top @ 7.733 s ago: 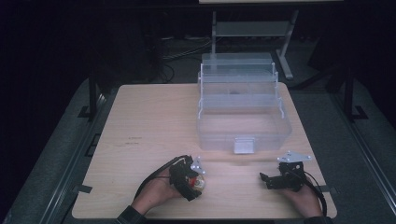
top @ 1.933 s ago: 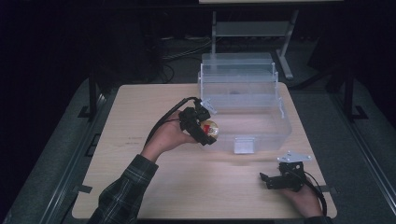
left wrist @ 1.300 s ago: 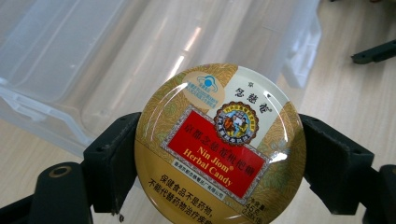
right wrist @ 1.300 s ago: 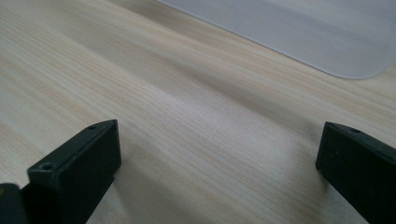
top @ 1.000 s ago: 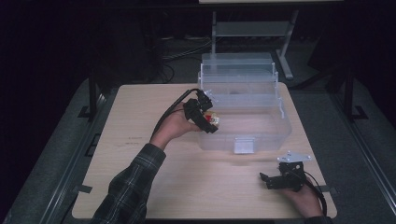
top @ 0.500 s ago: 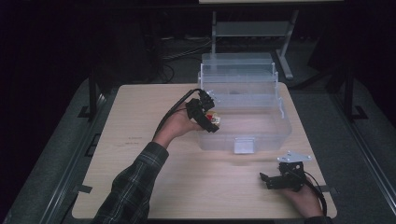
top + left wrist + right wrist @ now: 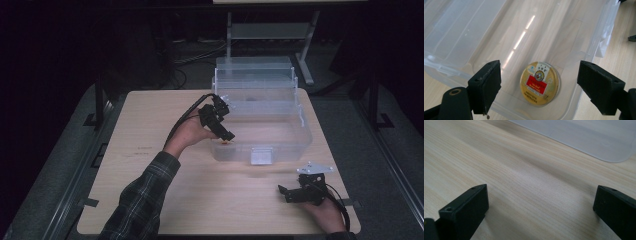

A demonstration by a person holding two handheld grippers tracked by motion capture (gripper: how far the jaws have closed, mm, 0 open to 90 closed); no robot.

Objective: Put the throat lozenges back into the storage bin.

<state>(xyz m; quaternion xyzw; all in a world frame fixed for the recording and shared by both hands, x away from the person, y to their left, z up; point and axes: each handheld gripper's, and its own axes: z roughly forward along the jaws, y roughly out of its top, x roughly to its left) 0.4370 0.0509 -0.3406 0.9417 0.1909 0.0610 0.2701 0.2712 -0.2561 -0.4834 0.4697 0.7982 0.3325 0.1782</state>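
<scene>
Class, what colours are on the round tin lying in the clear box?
Gold tin with a red label; the left gripper view shows it best.

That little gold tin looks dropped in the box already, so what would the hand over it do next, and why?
Probably lift the left gripper up and back out of the clear box. Its jaws stand wide apart, and the round gold tin lies flat on the box floor between them, touching neither. The right gripper rests open on the table, so nothing else seems to need doing first.
</scene>
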